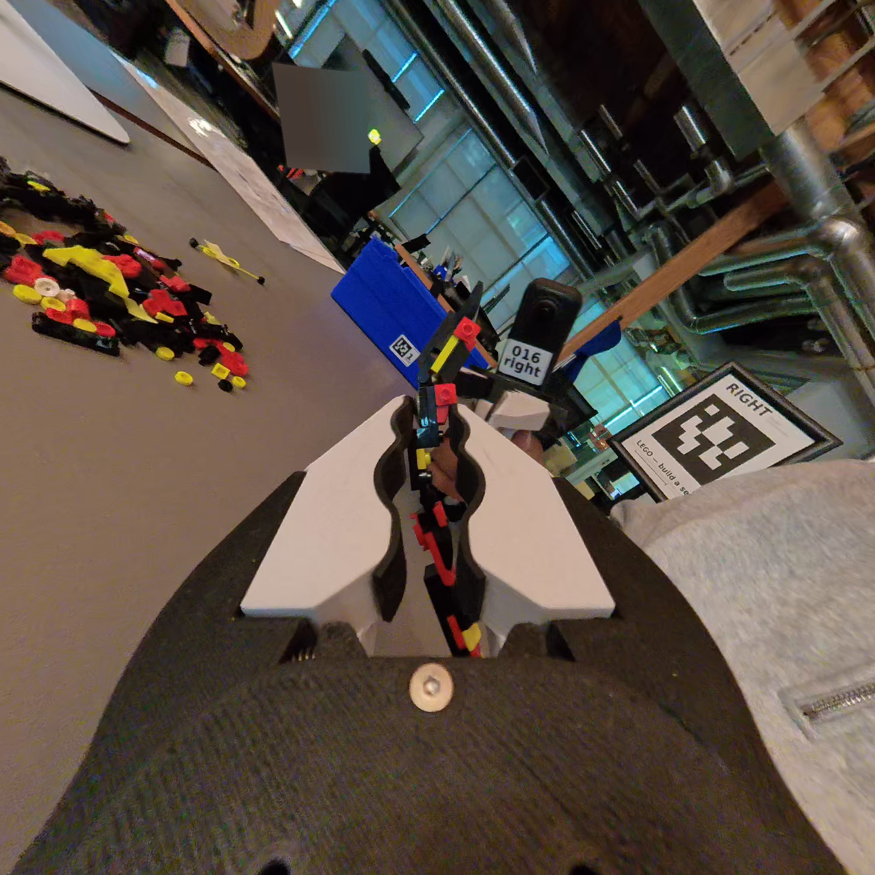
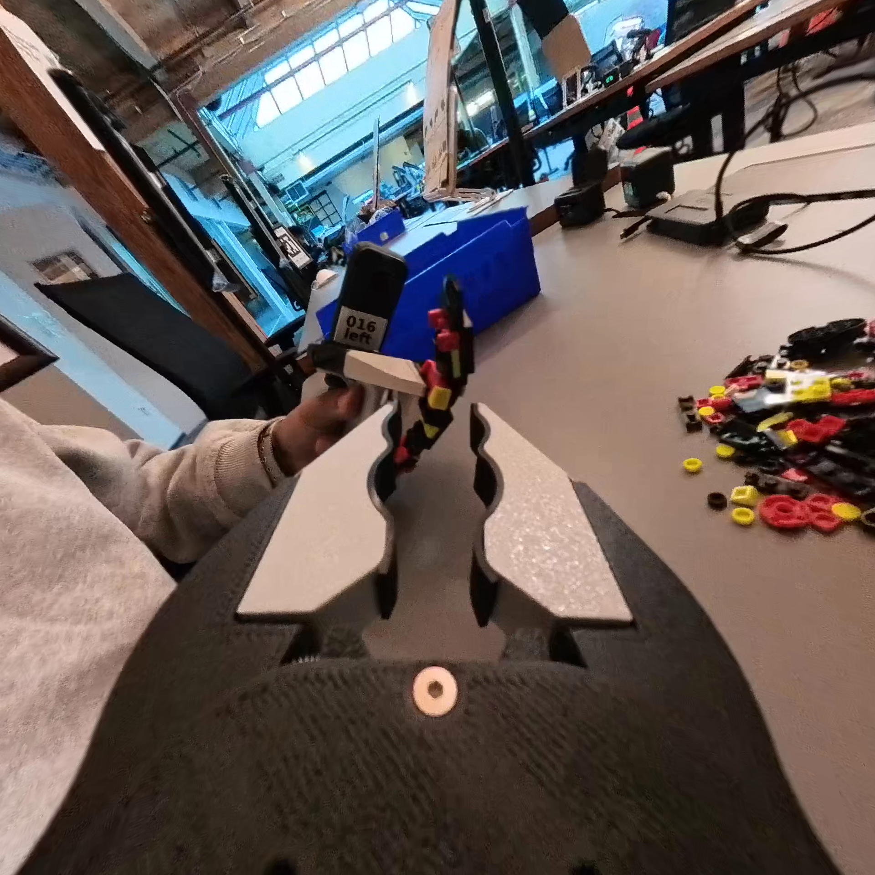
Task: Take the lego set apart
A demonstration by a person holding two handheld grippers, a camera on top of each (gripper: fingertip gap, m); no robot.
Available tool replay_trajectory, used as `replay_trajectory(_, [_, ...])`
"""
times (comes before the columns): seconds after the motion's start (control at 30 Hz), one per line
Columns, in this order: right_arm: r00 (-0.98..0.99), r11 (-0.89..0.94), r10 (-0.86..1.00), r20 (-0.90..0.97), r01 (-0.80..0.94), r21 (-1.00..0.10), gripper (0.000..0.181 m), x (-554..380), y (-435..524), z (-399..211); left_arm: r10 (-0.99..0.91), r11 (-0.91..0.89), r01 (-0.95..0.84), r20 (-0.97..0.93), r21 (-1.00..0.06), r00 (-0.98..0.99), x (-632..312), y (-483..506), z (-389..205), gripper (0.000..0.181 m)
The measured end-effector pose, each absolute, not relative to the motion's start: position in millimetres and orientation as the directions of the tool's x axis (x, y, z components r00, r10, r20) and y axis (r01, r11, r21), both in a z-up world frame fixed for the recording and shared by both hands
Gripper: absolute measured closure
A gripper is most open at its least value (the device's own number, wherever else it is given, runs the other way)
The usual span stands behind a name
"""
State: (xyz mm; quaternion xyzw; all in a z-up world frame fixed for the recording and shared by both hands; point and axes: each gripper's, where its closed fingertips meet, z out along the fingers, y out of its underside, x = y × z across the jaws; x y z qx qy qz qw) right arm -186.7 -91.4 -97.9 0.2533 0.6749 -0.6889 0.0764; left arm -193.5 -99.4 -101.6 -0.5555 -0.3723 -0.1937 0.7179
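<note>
**Last lego strip in the clamp**

The left hand-held gripper (image 1: 428,478) pinched a black, red and yellow lego strip (image 1: 438,473) above the counter (image 2: 663,331); the right hand-held gripper (image 2: 431,478) stood spread beside it. A heap of loose pieces (image 2: 800,426) suggested most dismantling was done

Ahead of me a blue bin (image 2: 454,279) sits on the grey tabletop (image 2: 663,331), with a small black-and-white marker sticker on its side. To my right, dark cables (image 2: 767,222) trail across the tabletop from a flat black box (image 2: 686,220), and two small black blocks (image 2: 611,194) stand near the far edge. To my left a framed sign (image 1: 719,435) with a large black-and-white pattern stands upright. Grey metal pipes (image 1: 781,265) run overhead beside a wooden beam (image 1: 672,265).
</note>
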Motion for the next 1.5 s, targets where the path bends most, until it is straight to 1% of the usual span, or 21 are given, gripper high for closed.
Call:
replay_trajectory(0.17, [-0.812,-0.110,0.171,-0.558,0.547,-0.830,0.160,-185.3,-88.9,-104.7,0.149,0.277,0.641,0.691,-0.716,0.707,-187.4,-92.5,-100.8,0.169])
replay_trajectory(0.3, [-0.780,-0.126,0.103,-0.617,0.605,-0.786,0.169,-182.3,-90.2,-103.6,0.162,0.254,0.618,0.663,-0.744,0.731,-183.3,-87.4,-102.2,0.169])
replay_trajectory(0.33, [-0.779,-0.123,0.087,-0.621,0.610,-0.783,0.175,-180.4,-91.0,-103.1,0.172,0.249,0.615,0.659,-0.748,0.732,-183.6,-87.0,-103.3,0.169])
replay_trajectory(0.5, [-0.768,-0.104,0.048,-0.638,0.632,-0.768,0.176,-177.4,-90.9,-100.6,0.163,0.258,0.595,0.642,-0.761,0.749,-182.4,-87.3,-100.2,0.170])
replay_trajectory(0.57, [-0.757,-0.102,0.029,-0.652,0.647,-0.756,0.176,-178.8,-86.4,-96.3,0.164,0.290,0.598,0.655,-0.747,0.738,-185.2,-89.2,-95.9,0.168])
replay_trajectory(0.6, [-0.748,-0.138,0.030,-0.663,0.654,-0.744,0.176,-185.2,-77.4,-91.9,0.162,0.382,0.591,0.681,-0.711,0.715,-194.6,-102.3,-87.4,0.168])
replay_trajectory(0.63, [-0.734,-0.189,0.035,-0.678,0.662,-0.725,0.177,-195.2,-63.4,-87.1,0.136,0.465,0.599,0.722,-0.652,0.679,-205.2,-121.0,-80.0,0.169])
replay_trajectory(0.67, [-0.726,-0.223,0.057,-0.686,0.660,-0.717,0.177,-206.1,-48.4,-85.6,0.126,0.502,0.595,0.734,-0.628,0.668,-212.5,-137.8,-76.1,0.169])
replay_trajectory(0.73, [-0.735,-0.218,0.158,-0.659,0.625,-0.750,0.176,-224.0,-28.8,-92.3,0.214,0.492,0.545,0.701,-0.679,0.680,-221.6,-155.9,-79.4,0.169])
replay_trajectory(0.77, [-0.742,-0.186,0.220,-0.634,0.606,-0.774,0.176,-230.6,-25.8,-99.2,0.209,0.496,0.544,0.701,-0.677,0.682,-222.2,-158.0,-77.6,0.168])
replay_trajectory(0.83, [-0.755,-0.087,0.348,-0.556,0.564,-0.821,0.176,-242.9,-28.4,-117.4,0.155,0.516,0.570,0.724,-0.639,0.672,-220.9,-154.7,-74.9,0.169])
replay_trajectory(0.9, [-0.780,0.003,0.425,-0.459,0.509,-0.861,0.175,-254.6,-37.8,-129.8,0.109,0.514,0.609,0.751,-0.604,0.651,-218.6,-147.2,-80.3,0.169])
replay_trajectory(0.97, [-0.795,0.105,0.482,-0.368,0.469,-0.877,0.175,-267.9,-47.1,-145.2,0.068,0.518,0.645,0.779,-0.562,0.624,-218.2,-143.1,-85.2,0.169])
replay_trajectory(1.03, [-0.790,0.194,0.532,-0.305,0.464,-0.864,0.175,-281.5,-52.0,-160.8,0.050,0.522,0.659,0.791,-0.541,0.610,-218.3,-142.4,-87.3,0.168])
replay_trajectory(1.13, [-0.780,0.250,0.574,-0.250,0.458,-0.853,0.175,-299.3,-56.4,-169.0,0.047,0.521,0.661,0.792,-0.540,0.609,-217.5,-142.2,-87.2,0.168])
replay_trajectory(1.23, [-0.768,0.242,0.588,-0.253,0.466,-0.851,0.158,-307.0,-58.6,-167.6,0.043,0.517,0.665,0.792,-0.539,0.609,-216.8,-141.5,-87.4,0.168])
replay_trajectory(1.37, [-0.767,0.228,0.602,-0.220,0.430,-0.874,0.156,-304.2,-50.3,-156.4,0.046,0.508,0.670,0.794,-0.541,0.606,-216.3,-139.6,-90.4,0.168])
replay_trajectory(1.5, [-0.817,0.158,0.518,-0.254,0.383,-0.910,0.153,-270.8,-54.1,-123.5,0.069,0.475,0.669,0.782,-0.572,0.620,-212.6,-132.5,-94.4,0.169])
